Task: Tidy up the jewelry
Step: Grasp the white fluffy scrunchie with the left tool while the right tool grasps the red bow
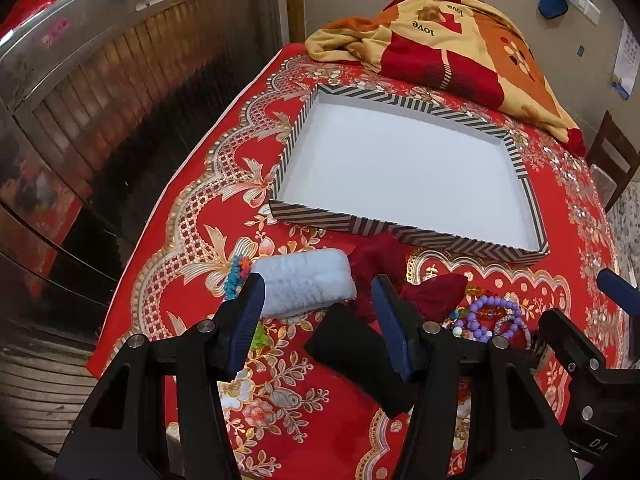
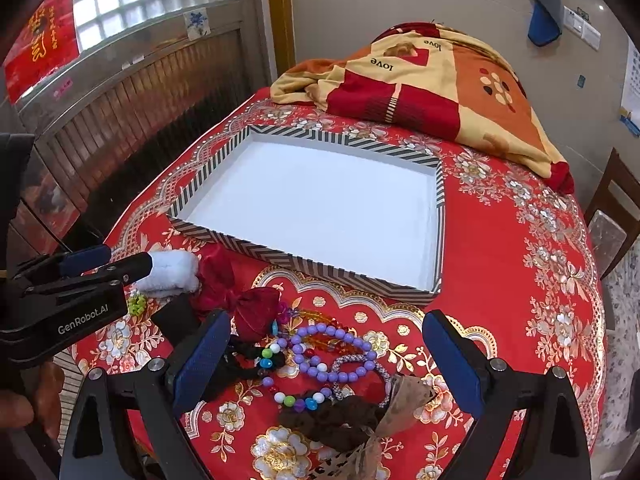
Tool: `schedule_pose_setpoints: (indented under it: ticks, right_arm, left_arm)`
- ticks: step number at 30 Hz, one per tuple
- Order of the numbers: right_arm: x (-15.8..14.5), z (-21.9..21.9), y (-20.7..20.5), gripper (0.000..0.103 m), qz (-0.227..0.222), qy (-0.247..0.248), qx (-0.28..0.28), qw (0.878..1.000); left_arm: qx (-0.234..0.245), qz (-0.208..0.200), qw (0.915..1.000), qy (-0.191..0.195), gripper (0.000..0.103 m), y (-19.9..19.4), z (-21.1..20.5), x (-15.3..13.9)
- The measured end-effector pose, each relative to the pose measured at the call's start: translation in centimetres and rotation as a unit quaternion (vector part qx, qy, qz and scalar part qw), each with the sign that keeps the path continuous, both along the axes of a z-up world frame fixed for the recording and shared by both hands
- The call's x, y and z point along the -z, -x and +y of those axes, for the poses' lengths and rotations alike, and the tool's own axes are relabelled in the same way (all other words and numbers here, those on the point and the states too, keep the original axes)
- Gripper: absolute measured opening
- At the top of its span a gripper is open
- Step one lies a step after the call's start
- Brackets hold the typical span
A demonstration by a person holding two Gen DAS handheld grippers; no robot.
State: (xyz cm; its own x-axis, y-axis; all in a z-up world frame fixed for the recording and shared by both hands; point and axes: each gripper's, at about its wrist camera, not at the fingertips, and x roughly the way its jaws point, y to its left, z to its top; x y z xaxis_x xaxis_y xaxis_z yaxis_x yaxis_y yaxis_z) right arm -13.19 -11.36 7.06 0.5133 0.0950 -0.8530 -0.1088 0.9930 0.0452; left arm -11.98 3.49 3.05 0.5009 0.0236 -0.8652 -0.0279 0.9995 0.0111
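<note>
A shallow striped box (image 1: 404,236) (image 2: 304,262) with a white floor lies empty on the red tablecloth. In front of it lies a heap of accessories: a pale blue fluffy band (image 1: 304,284) (image 2: 176,272), a dark red bow (image 1: 432,294) (image 2: 256,308), a black piece (image 1: 356,356), a purple bead bracelet (image 1: 480,316) (image 2: 332,354) and a brown lace scrunchie (image 2: 348,420). My left gripper (image 1: 318,294) (image 2: 128,260) is open, its fingers either side of the blue band and black piece. My right gripper (image 2: 326,336) is open above the beads.
A folded red and yellow blanket (image 1: 452,44) (image 2: 432,92) lies at the table's far end. The table's left edge (image 1: 168,196) drops to a wooden floor beside a metal shutter. A wooden chair (image 2: 616,216) stands at the right.
</note>
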Motion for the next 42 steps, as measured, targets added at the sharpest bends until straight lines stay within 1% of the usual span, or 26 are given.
schedule_pose_setpoints:
  ticks: [5, 7, 15, 17, 18, 21, 24, 27, 29, 30, 31, 37, 42]
  right_arm:
    - [0.3, 0.1, -0.3, 0.096, 0.003, -0.002, -0.003, 1.0]
    - [0.4, 0.0, -0.3, 0.096, 0.007, -0.008, -0.006, 1.0]
    - [1.3, 0.0, -0.9, 0.095, 0.015, -0.024, -0.027, 0.999]
    - [1.6, 0.5, -1.1, 0.091, 0.016, -0.027, -0.041, 0.999]
    - [1.9, 0.8, -1.4, 0.087, 0.019, -0.028, -0.054, 0.998]
    - [2.7, 1.9, -2.3, 0.08, 0.03, -0.032, -0.086, 0.995]
    - [3.7, 3.1, -3.3, 0.075, 0.041, -0.033, -0.12, 0.991]
    - [5.0, 4.3, -4.2, 0.071, 0.056, -0.027, -0.153, 0.986]
    - [5.7, 4.9, -4.7, 0.066, 0.064, -0.023, -0.172, 0.983]
    - [6.0, 5.2, -5.0, 0.061, 0.07, -0.025, -0.182, 0.98]
    - [6.3, 5.4, -5.3, 0.06, 0.075, -0.026, -0.189, 0.979]
    - [7.7, 7.2, -5.9, 0.059, 0.094, -0.003, -0.251, 0.963]
    - [9.3, 8.1, -6.7, 0.059, 0.11, 0.026, -0.296, 0.949]
  left_arm:
    - [-0.004, 0.007, 1.0, 0.005, 0.055, -0.3, 0.6, 0.2]
    - [-0.007, 0.013, 0.9998, 0.012, 0.055, -0.5, 1.4, 0.3]
    - [-0.061, 0.034, 0.9967, 0.042, 0.055, -0.9, 7.8, 1.0]
    - [-0.066, 0.047, 0.9952, 0.054, 0.055, -0.9, 9.1, 1.6]
    - [-0.069, 0.057, 0.9937, 0.067, 0.055, -0.9, 9.8, 2.1]
    - [-0.072, 0.077, 0.989, 0.104, 0.055, -0.9, 10.8, 3.1]
    - [-0.049, 0.092, 0.9878, 0.115, 0.055, -1.0, 10.2, 3.7]
    - [-0.03, 0.099, 0.9861, 0.13, 0.056, -1.4, 9.4, 3.9]
    - [-0.019, 0.098, 0.986, 0.134, 0.063, -2.0, 8.8, 4.0]
    - [-0.009, 0.095, 0.9865, 0.133, 0.066, -2.4, 8.4, 4.0]
    - [0.0, 0.098, 0.9868, 0.129, 0.066, -2.8, 8.1, 4.2]
    - [0.06, 0.125, 0.9856, 0.096, 0.066, -4.5, 6.6, 5.4]
    - [0.103, 0.138, 0.9818, 0.081, 0.066, -5.7, 5.8, 6.3]
